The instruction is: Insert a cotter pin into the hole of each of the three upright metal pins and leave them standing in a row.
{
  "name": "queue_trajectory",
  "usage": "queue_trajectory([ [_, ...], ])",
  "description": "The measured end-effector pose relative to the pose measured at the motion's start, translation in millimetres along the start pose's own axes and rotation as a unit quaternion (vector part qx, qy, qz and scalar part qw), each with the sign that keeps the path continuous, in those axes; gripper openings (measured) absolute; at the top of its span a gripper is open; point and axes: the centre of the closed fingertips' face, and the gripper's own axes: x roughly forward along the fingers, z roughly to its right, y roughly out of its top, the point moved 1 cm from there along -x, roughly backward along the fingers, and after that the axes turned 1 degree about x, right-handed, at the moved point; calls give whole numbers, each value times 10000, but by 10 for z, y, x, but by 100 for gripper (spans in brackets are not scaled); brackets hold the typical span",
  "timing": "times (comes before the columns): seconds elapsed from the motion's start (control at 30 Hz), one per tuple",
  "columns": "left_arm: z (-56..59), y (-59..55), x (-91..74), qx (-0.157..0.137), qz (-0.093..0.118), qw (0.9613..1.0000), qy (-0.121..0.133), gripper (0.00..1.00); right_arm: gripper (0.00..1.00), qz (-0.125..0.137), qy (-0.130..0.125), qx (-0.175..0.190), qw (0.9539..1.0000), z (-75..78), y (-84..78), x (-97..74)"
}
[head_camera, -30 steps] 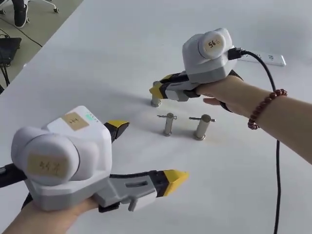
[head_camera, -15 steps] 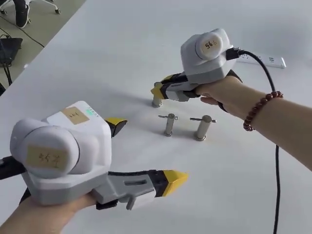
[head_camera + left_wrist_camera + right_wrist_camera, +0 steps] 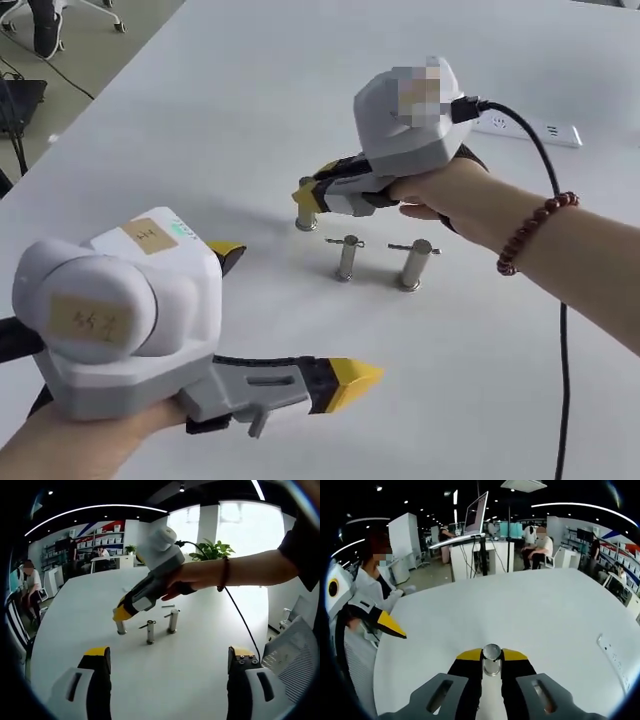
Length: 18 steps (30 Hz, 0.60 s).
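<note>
One metal pin [image 3: 305,217], leftmost on the white counter [image 3: 200,150], is pinched by our right gripper [image 3: 303,192]; we see the middle pin [image 3: 347,262] and right pin [image 3: 412,268] each carrying a cotter pin [image 3: 342,241]; our left gripper [image 3: 297,311] hangs nearer, spread wide

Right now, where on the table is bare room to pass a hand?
Bare table lies between the open left gripper and the middle pin, and beyond it toward the power strip. Crowded: the leftmost pin, held by the right gripper in its jaws.
</note>
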Motion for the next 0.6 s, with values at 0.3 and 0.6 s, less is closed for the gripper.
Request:
queue_trajectory([
  [0.3, -41, 21, -74, -40, 38, 10000, 77, 99, 8, -33, 370, -255, 9990, -342, 12, -88],
  [0.6, -76, 1, -129, -42, 9, 9998, 180, 99, 8, -31, 649, -510, 9966, -543, -71, -173],
])
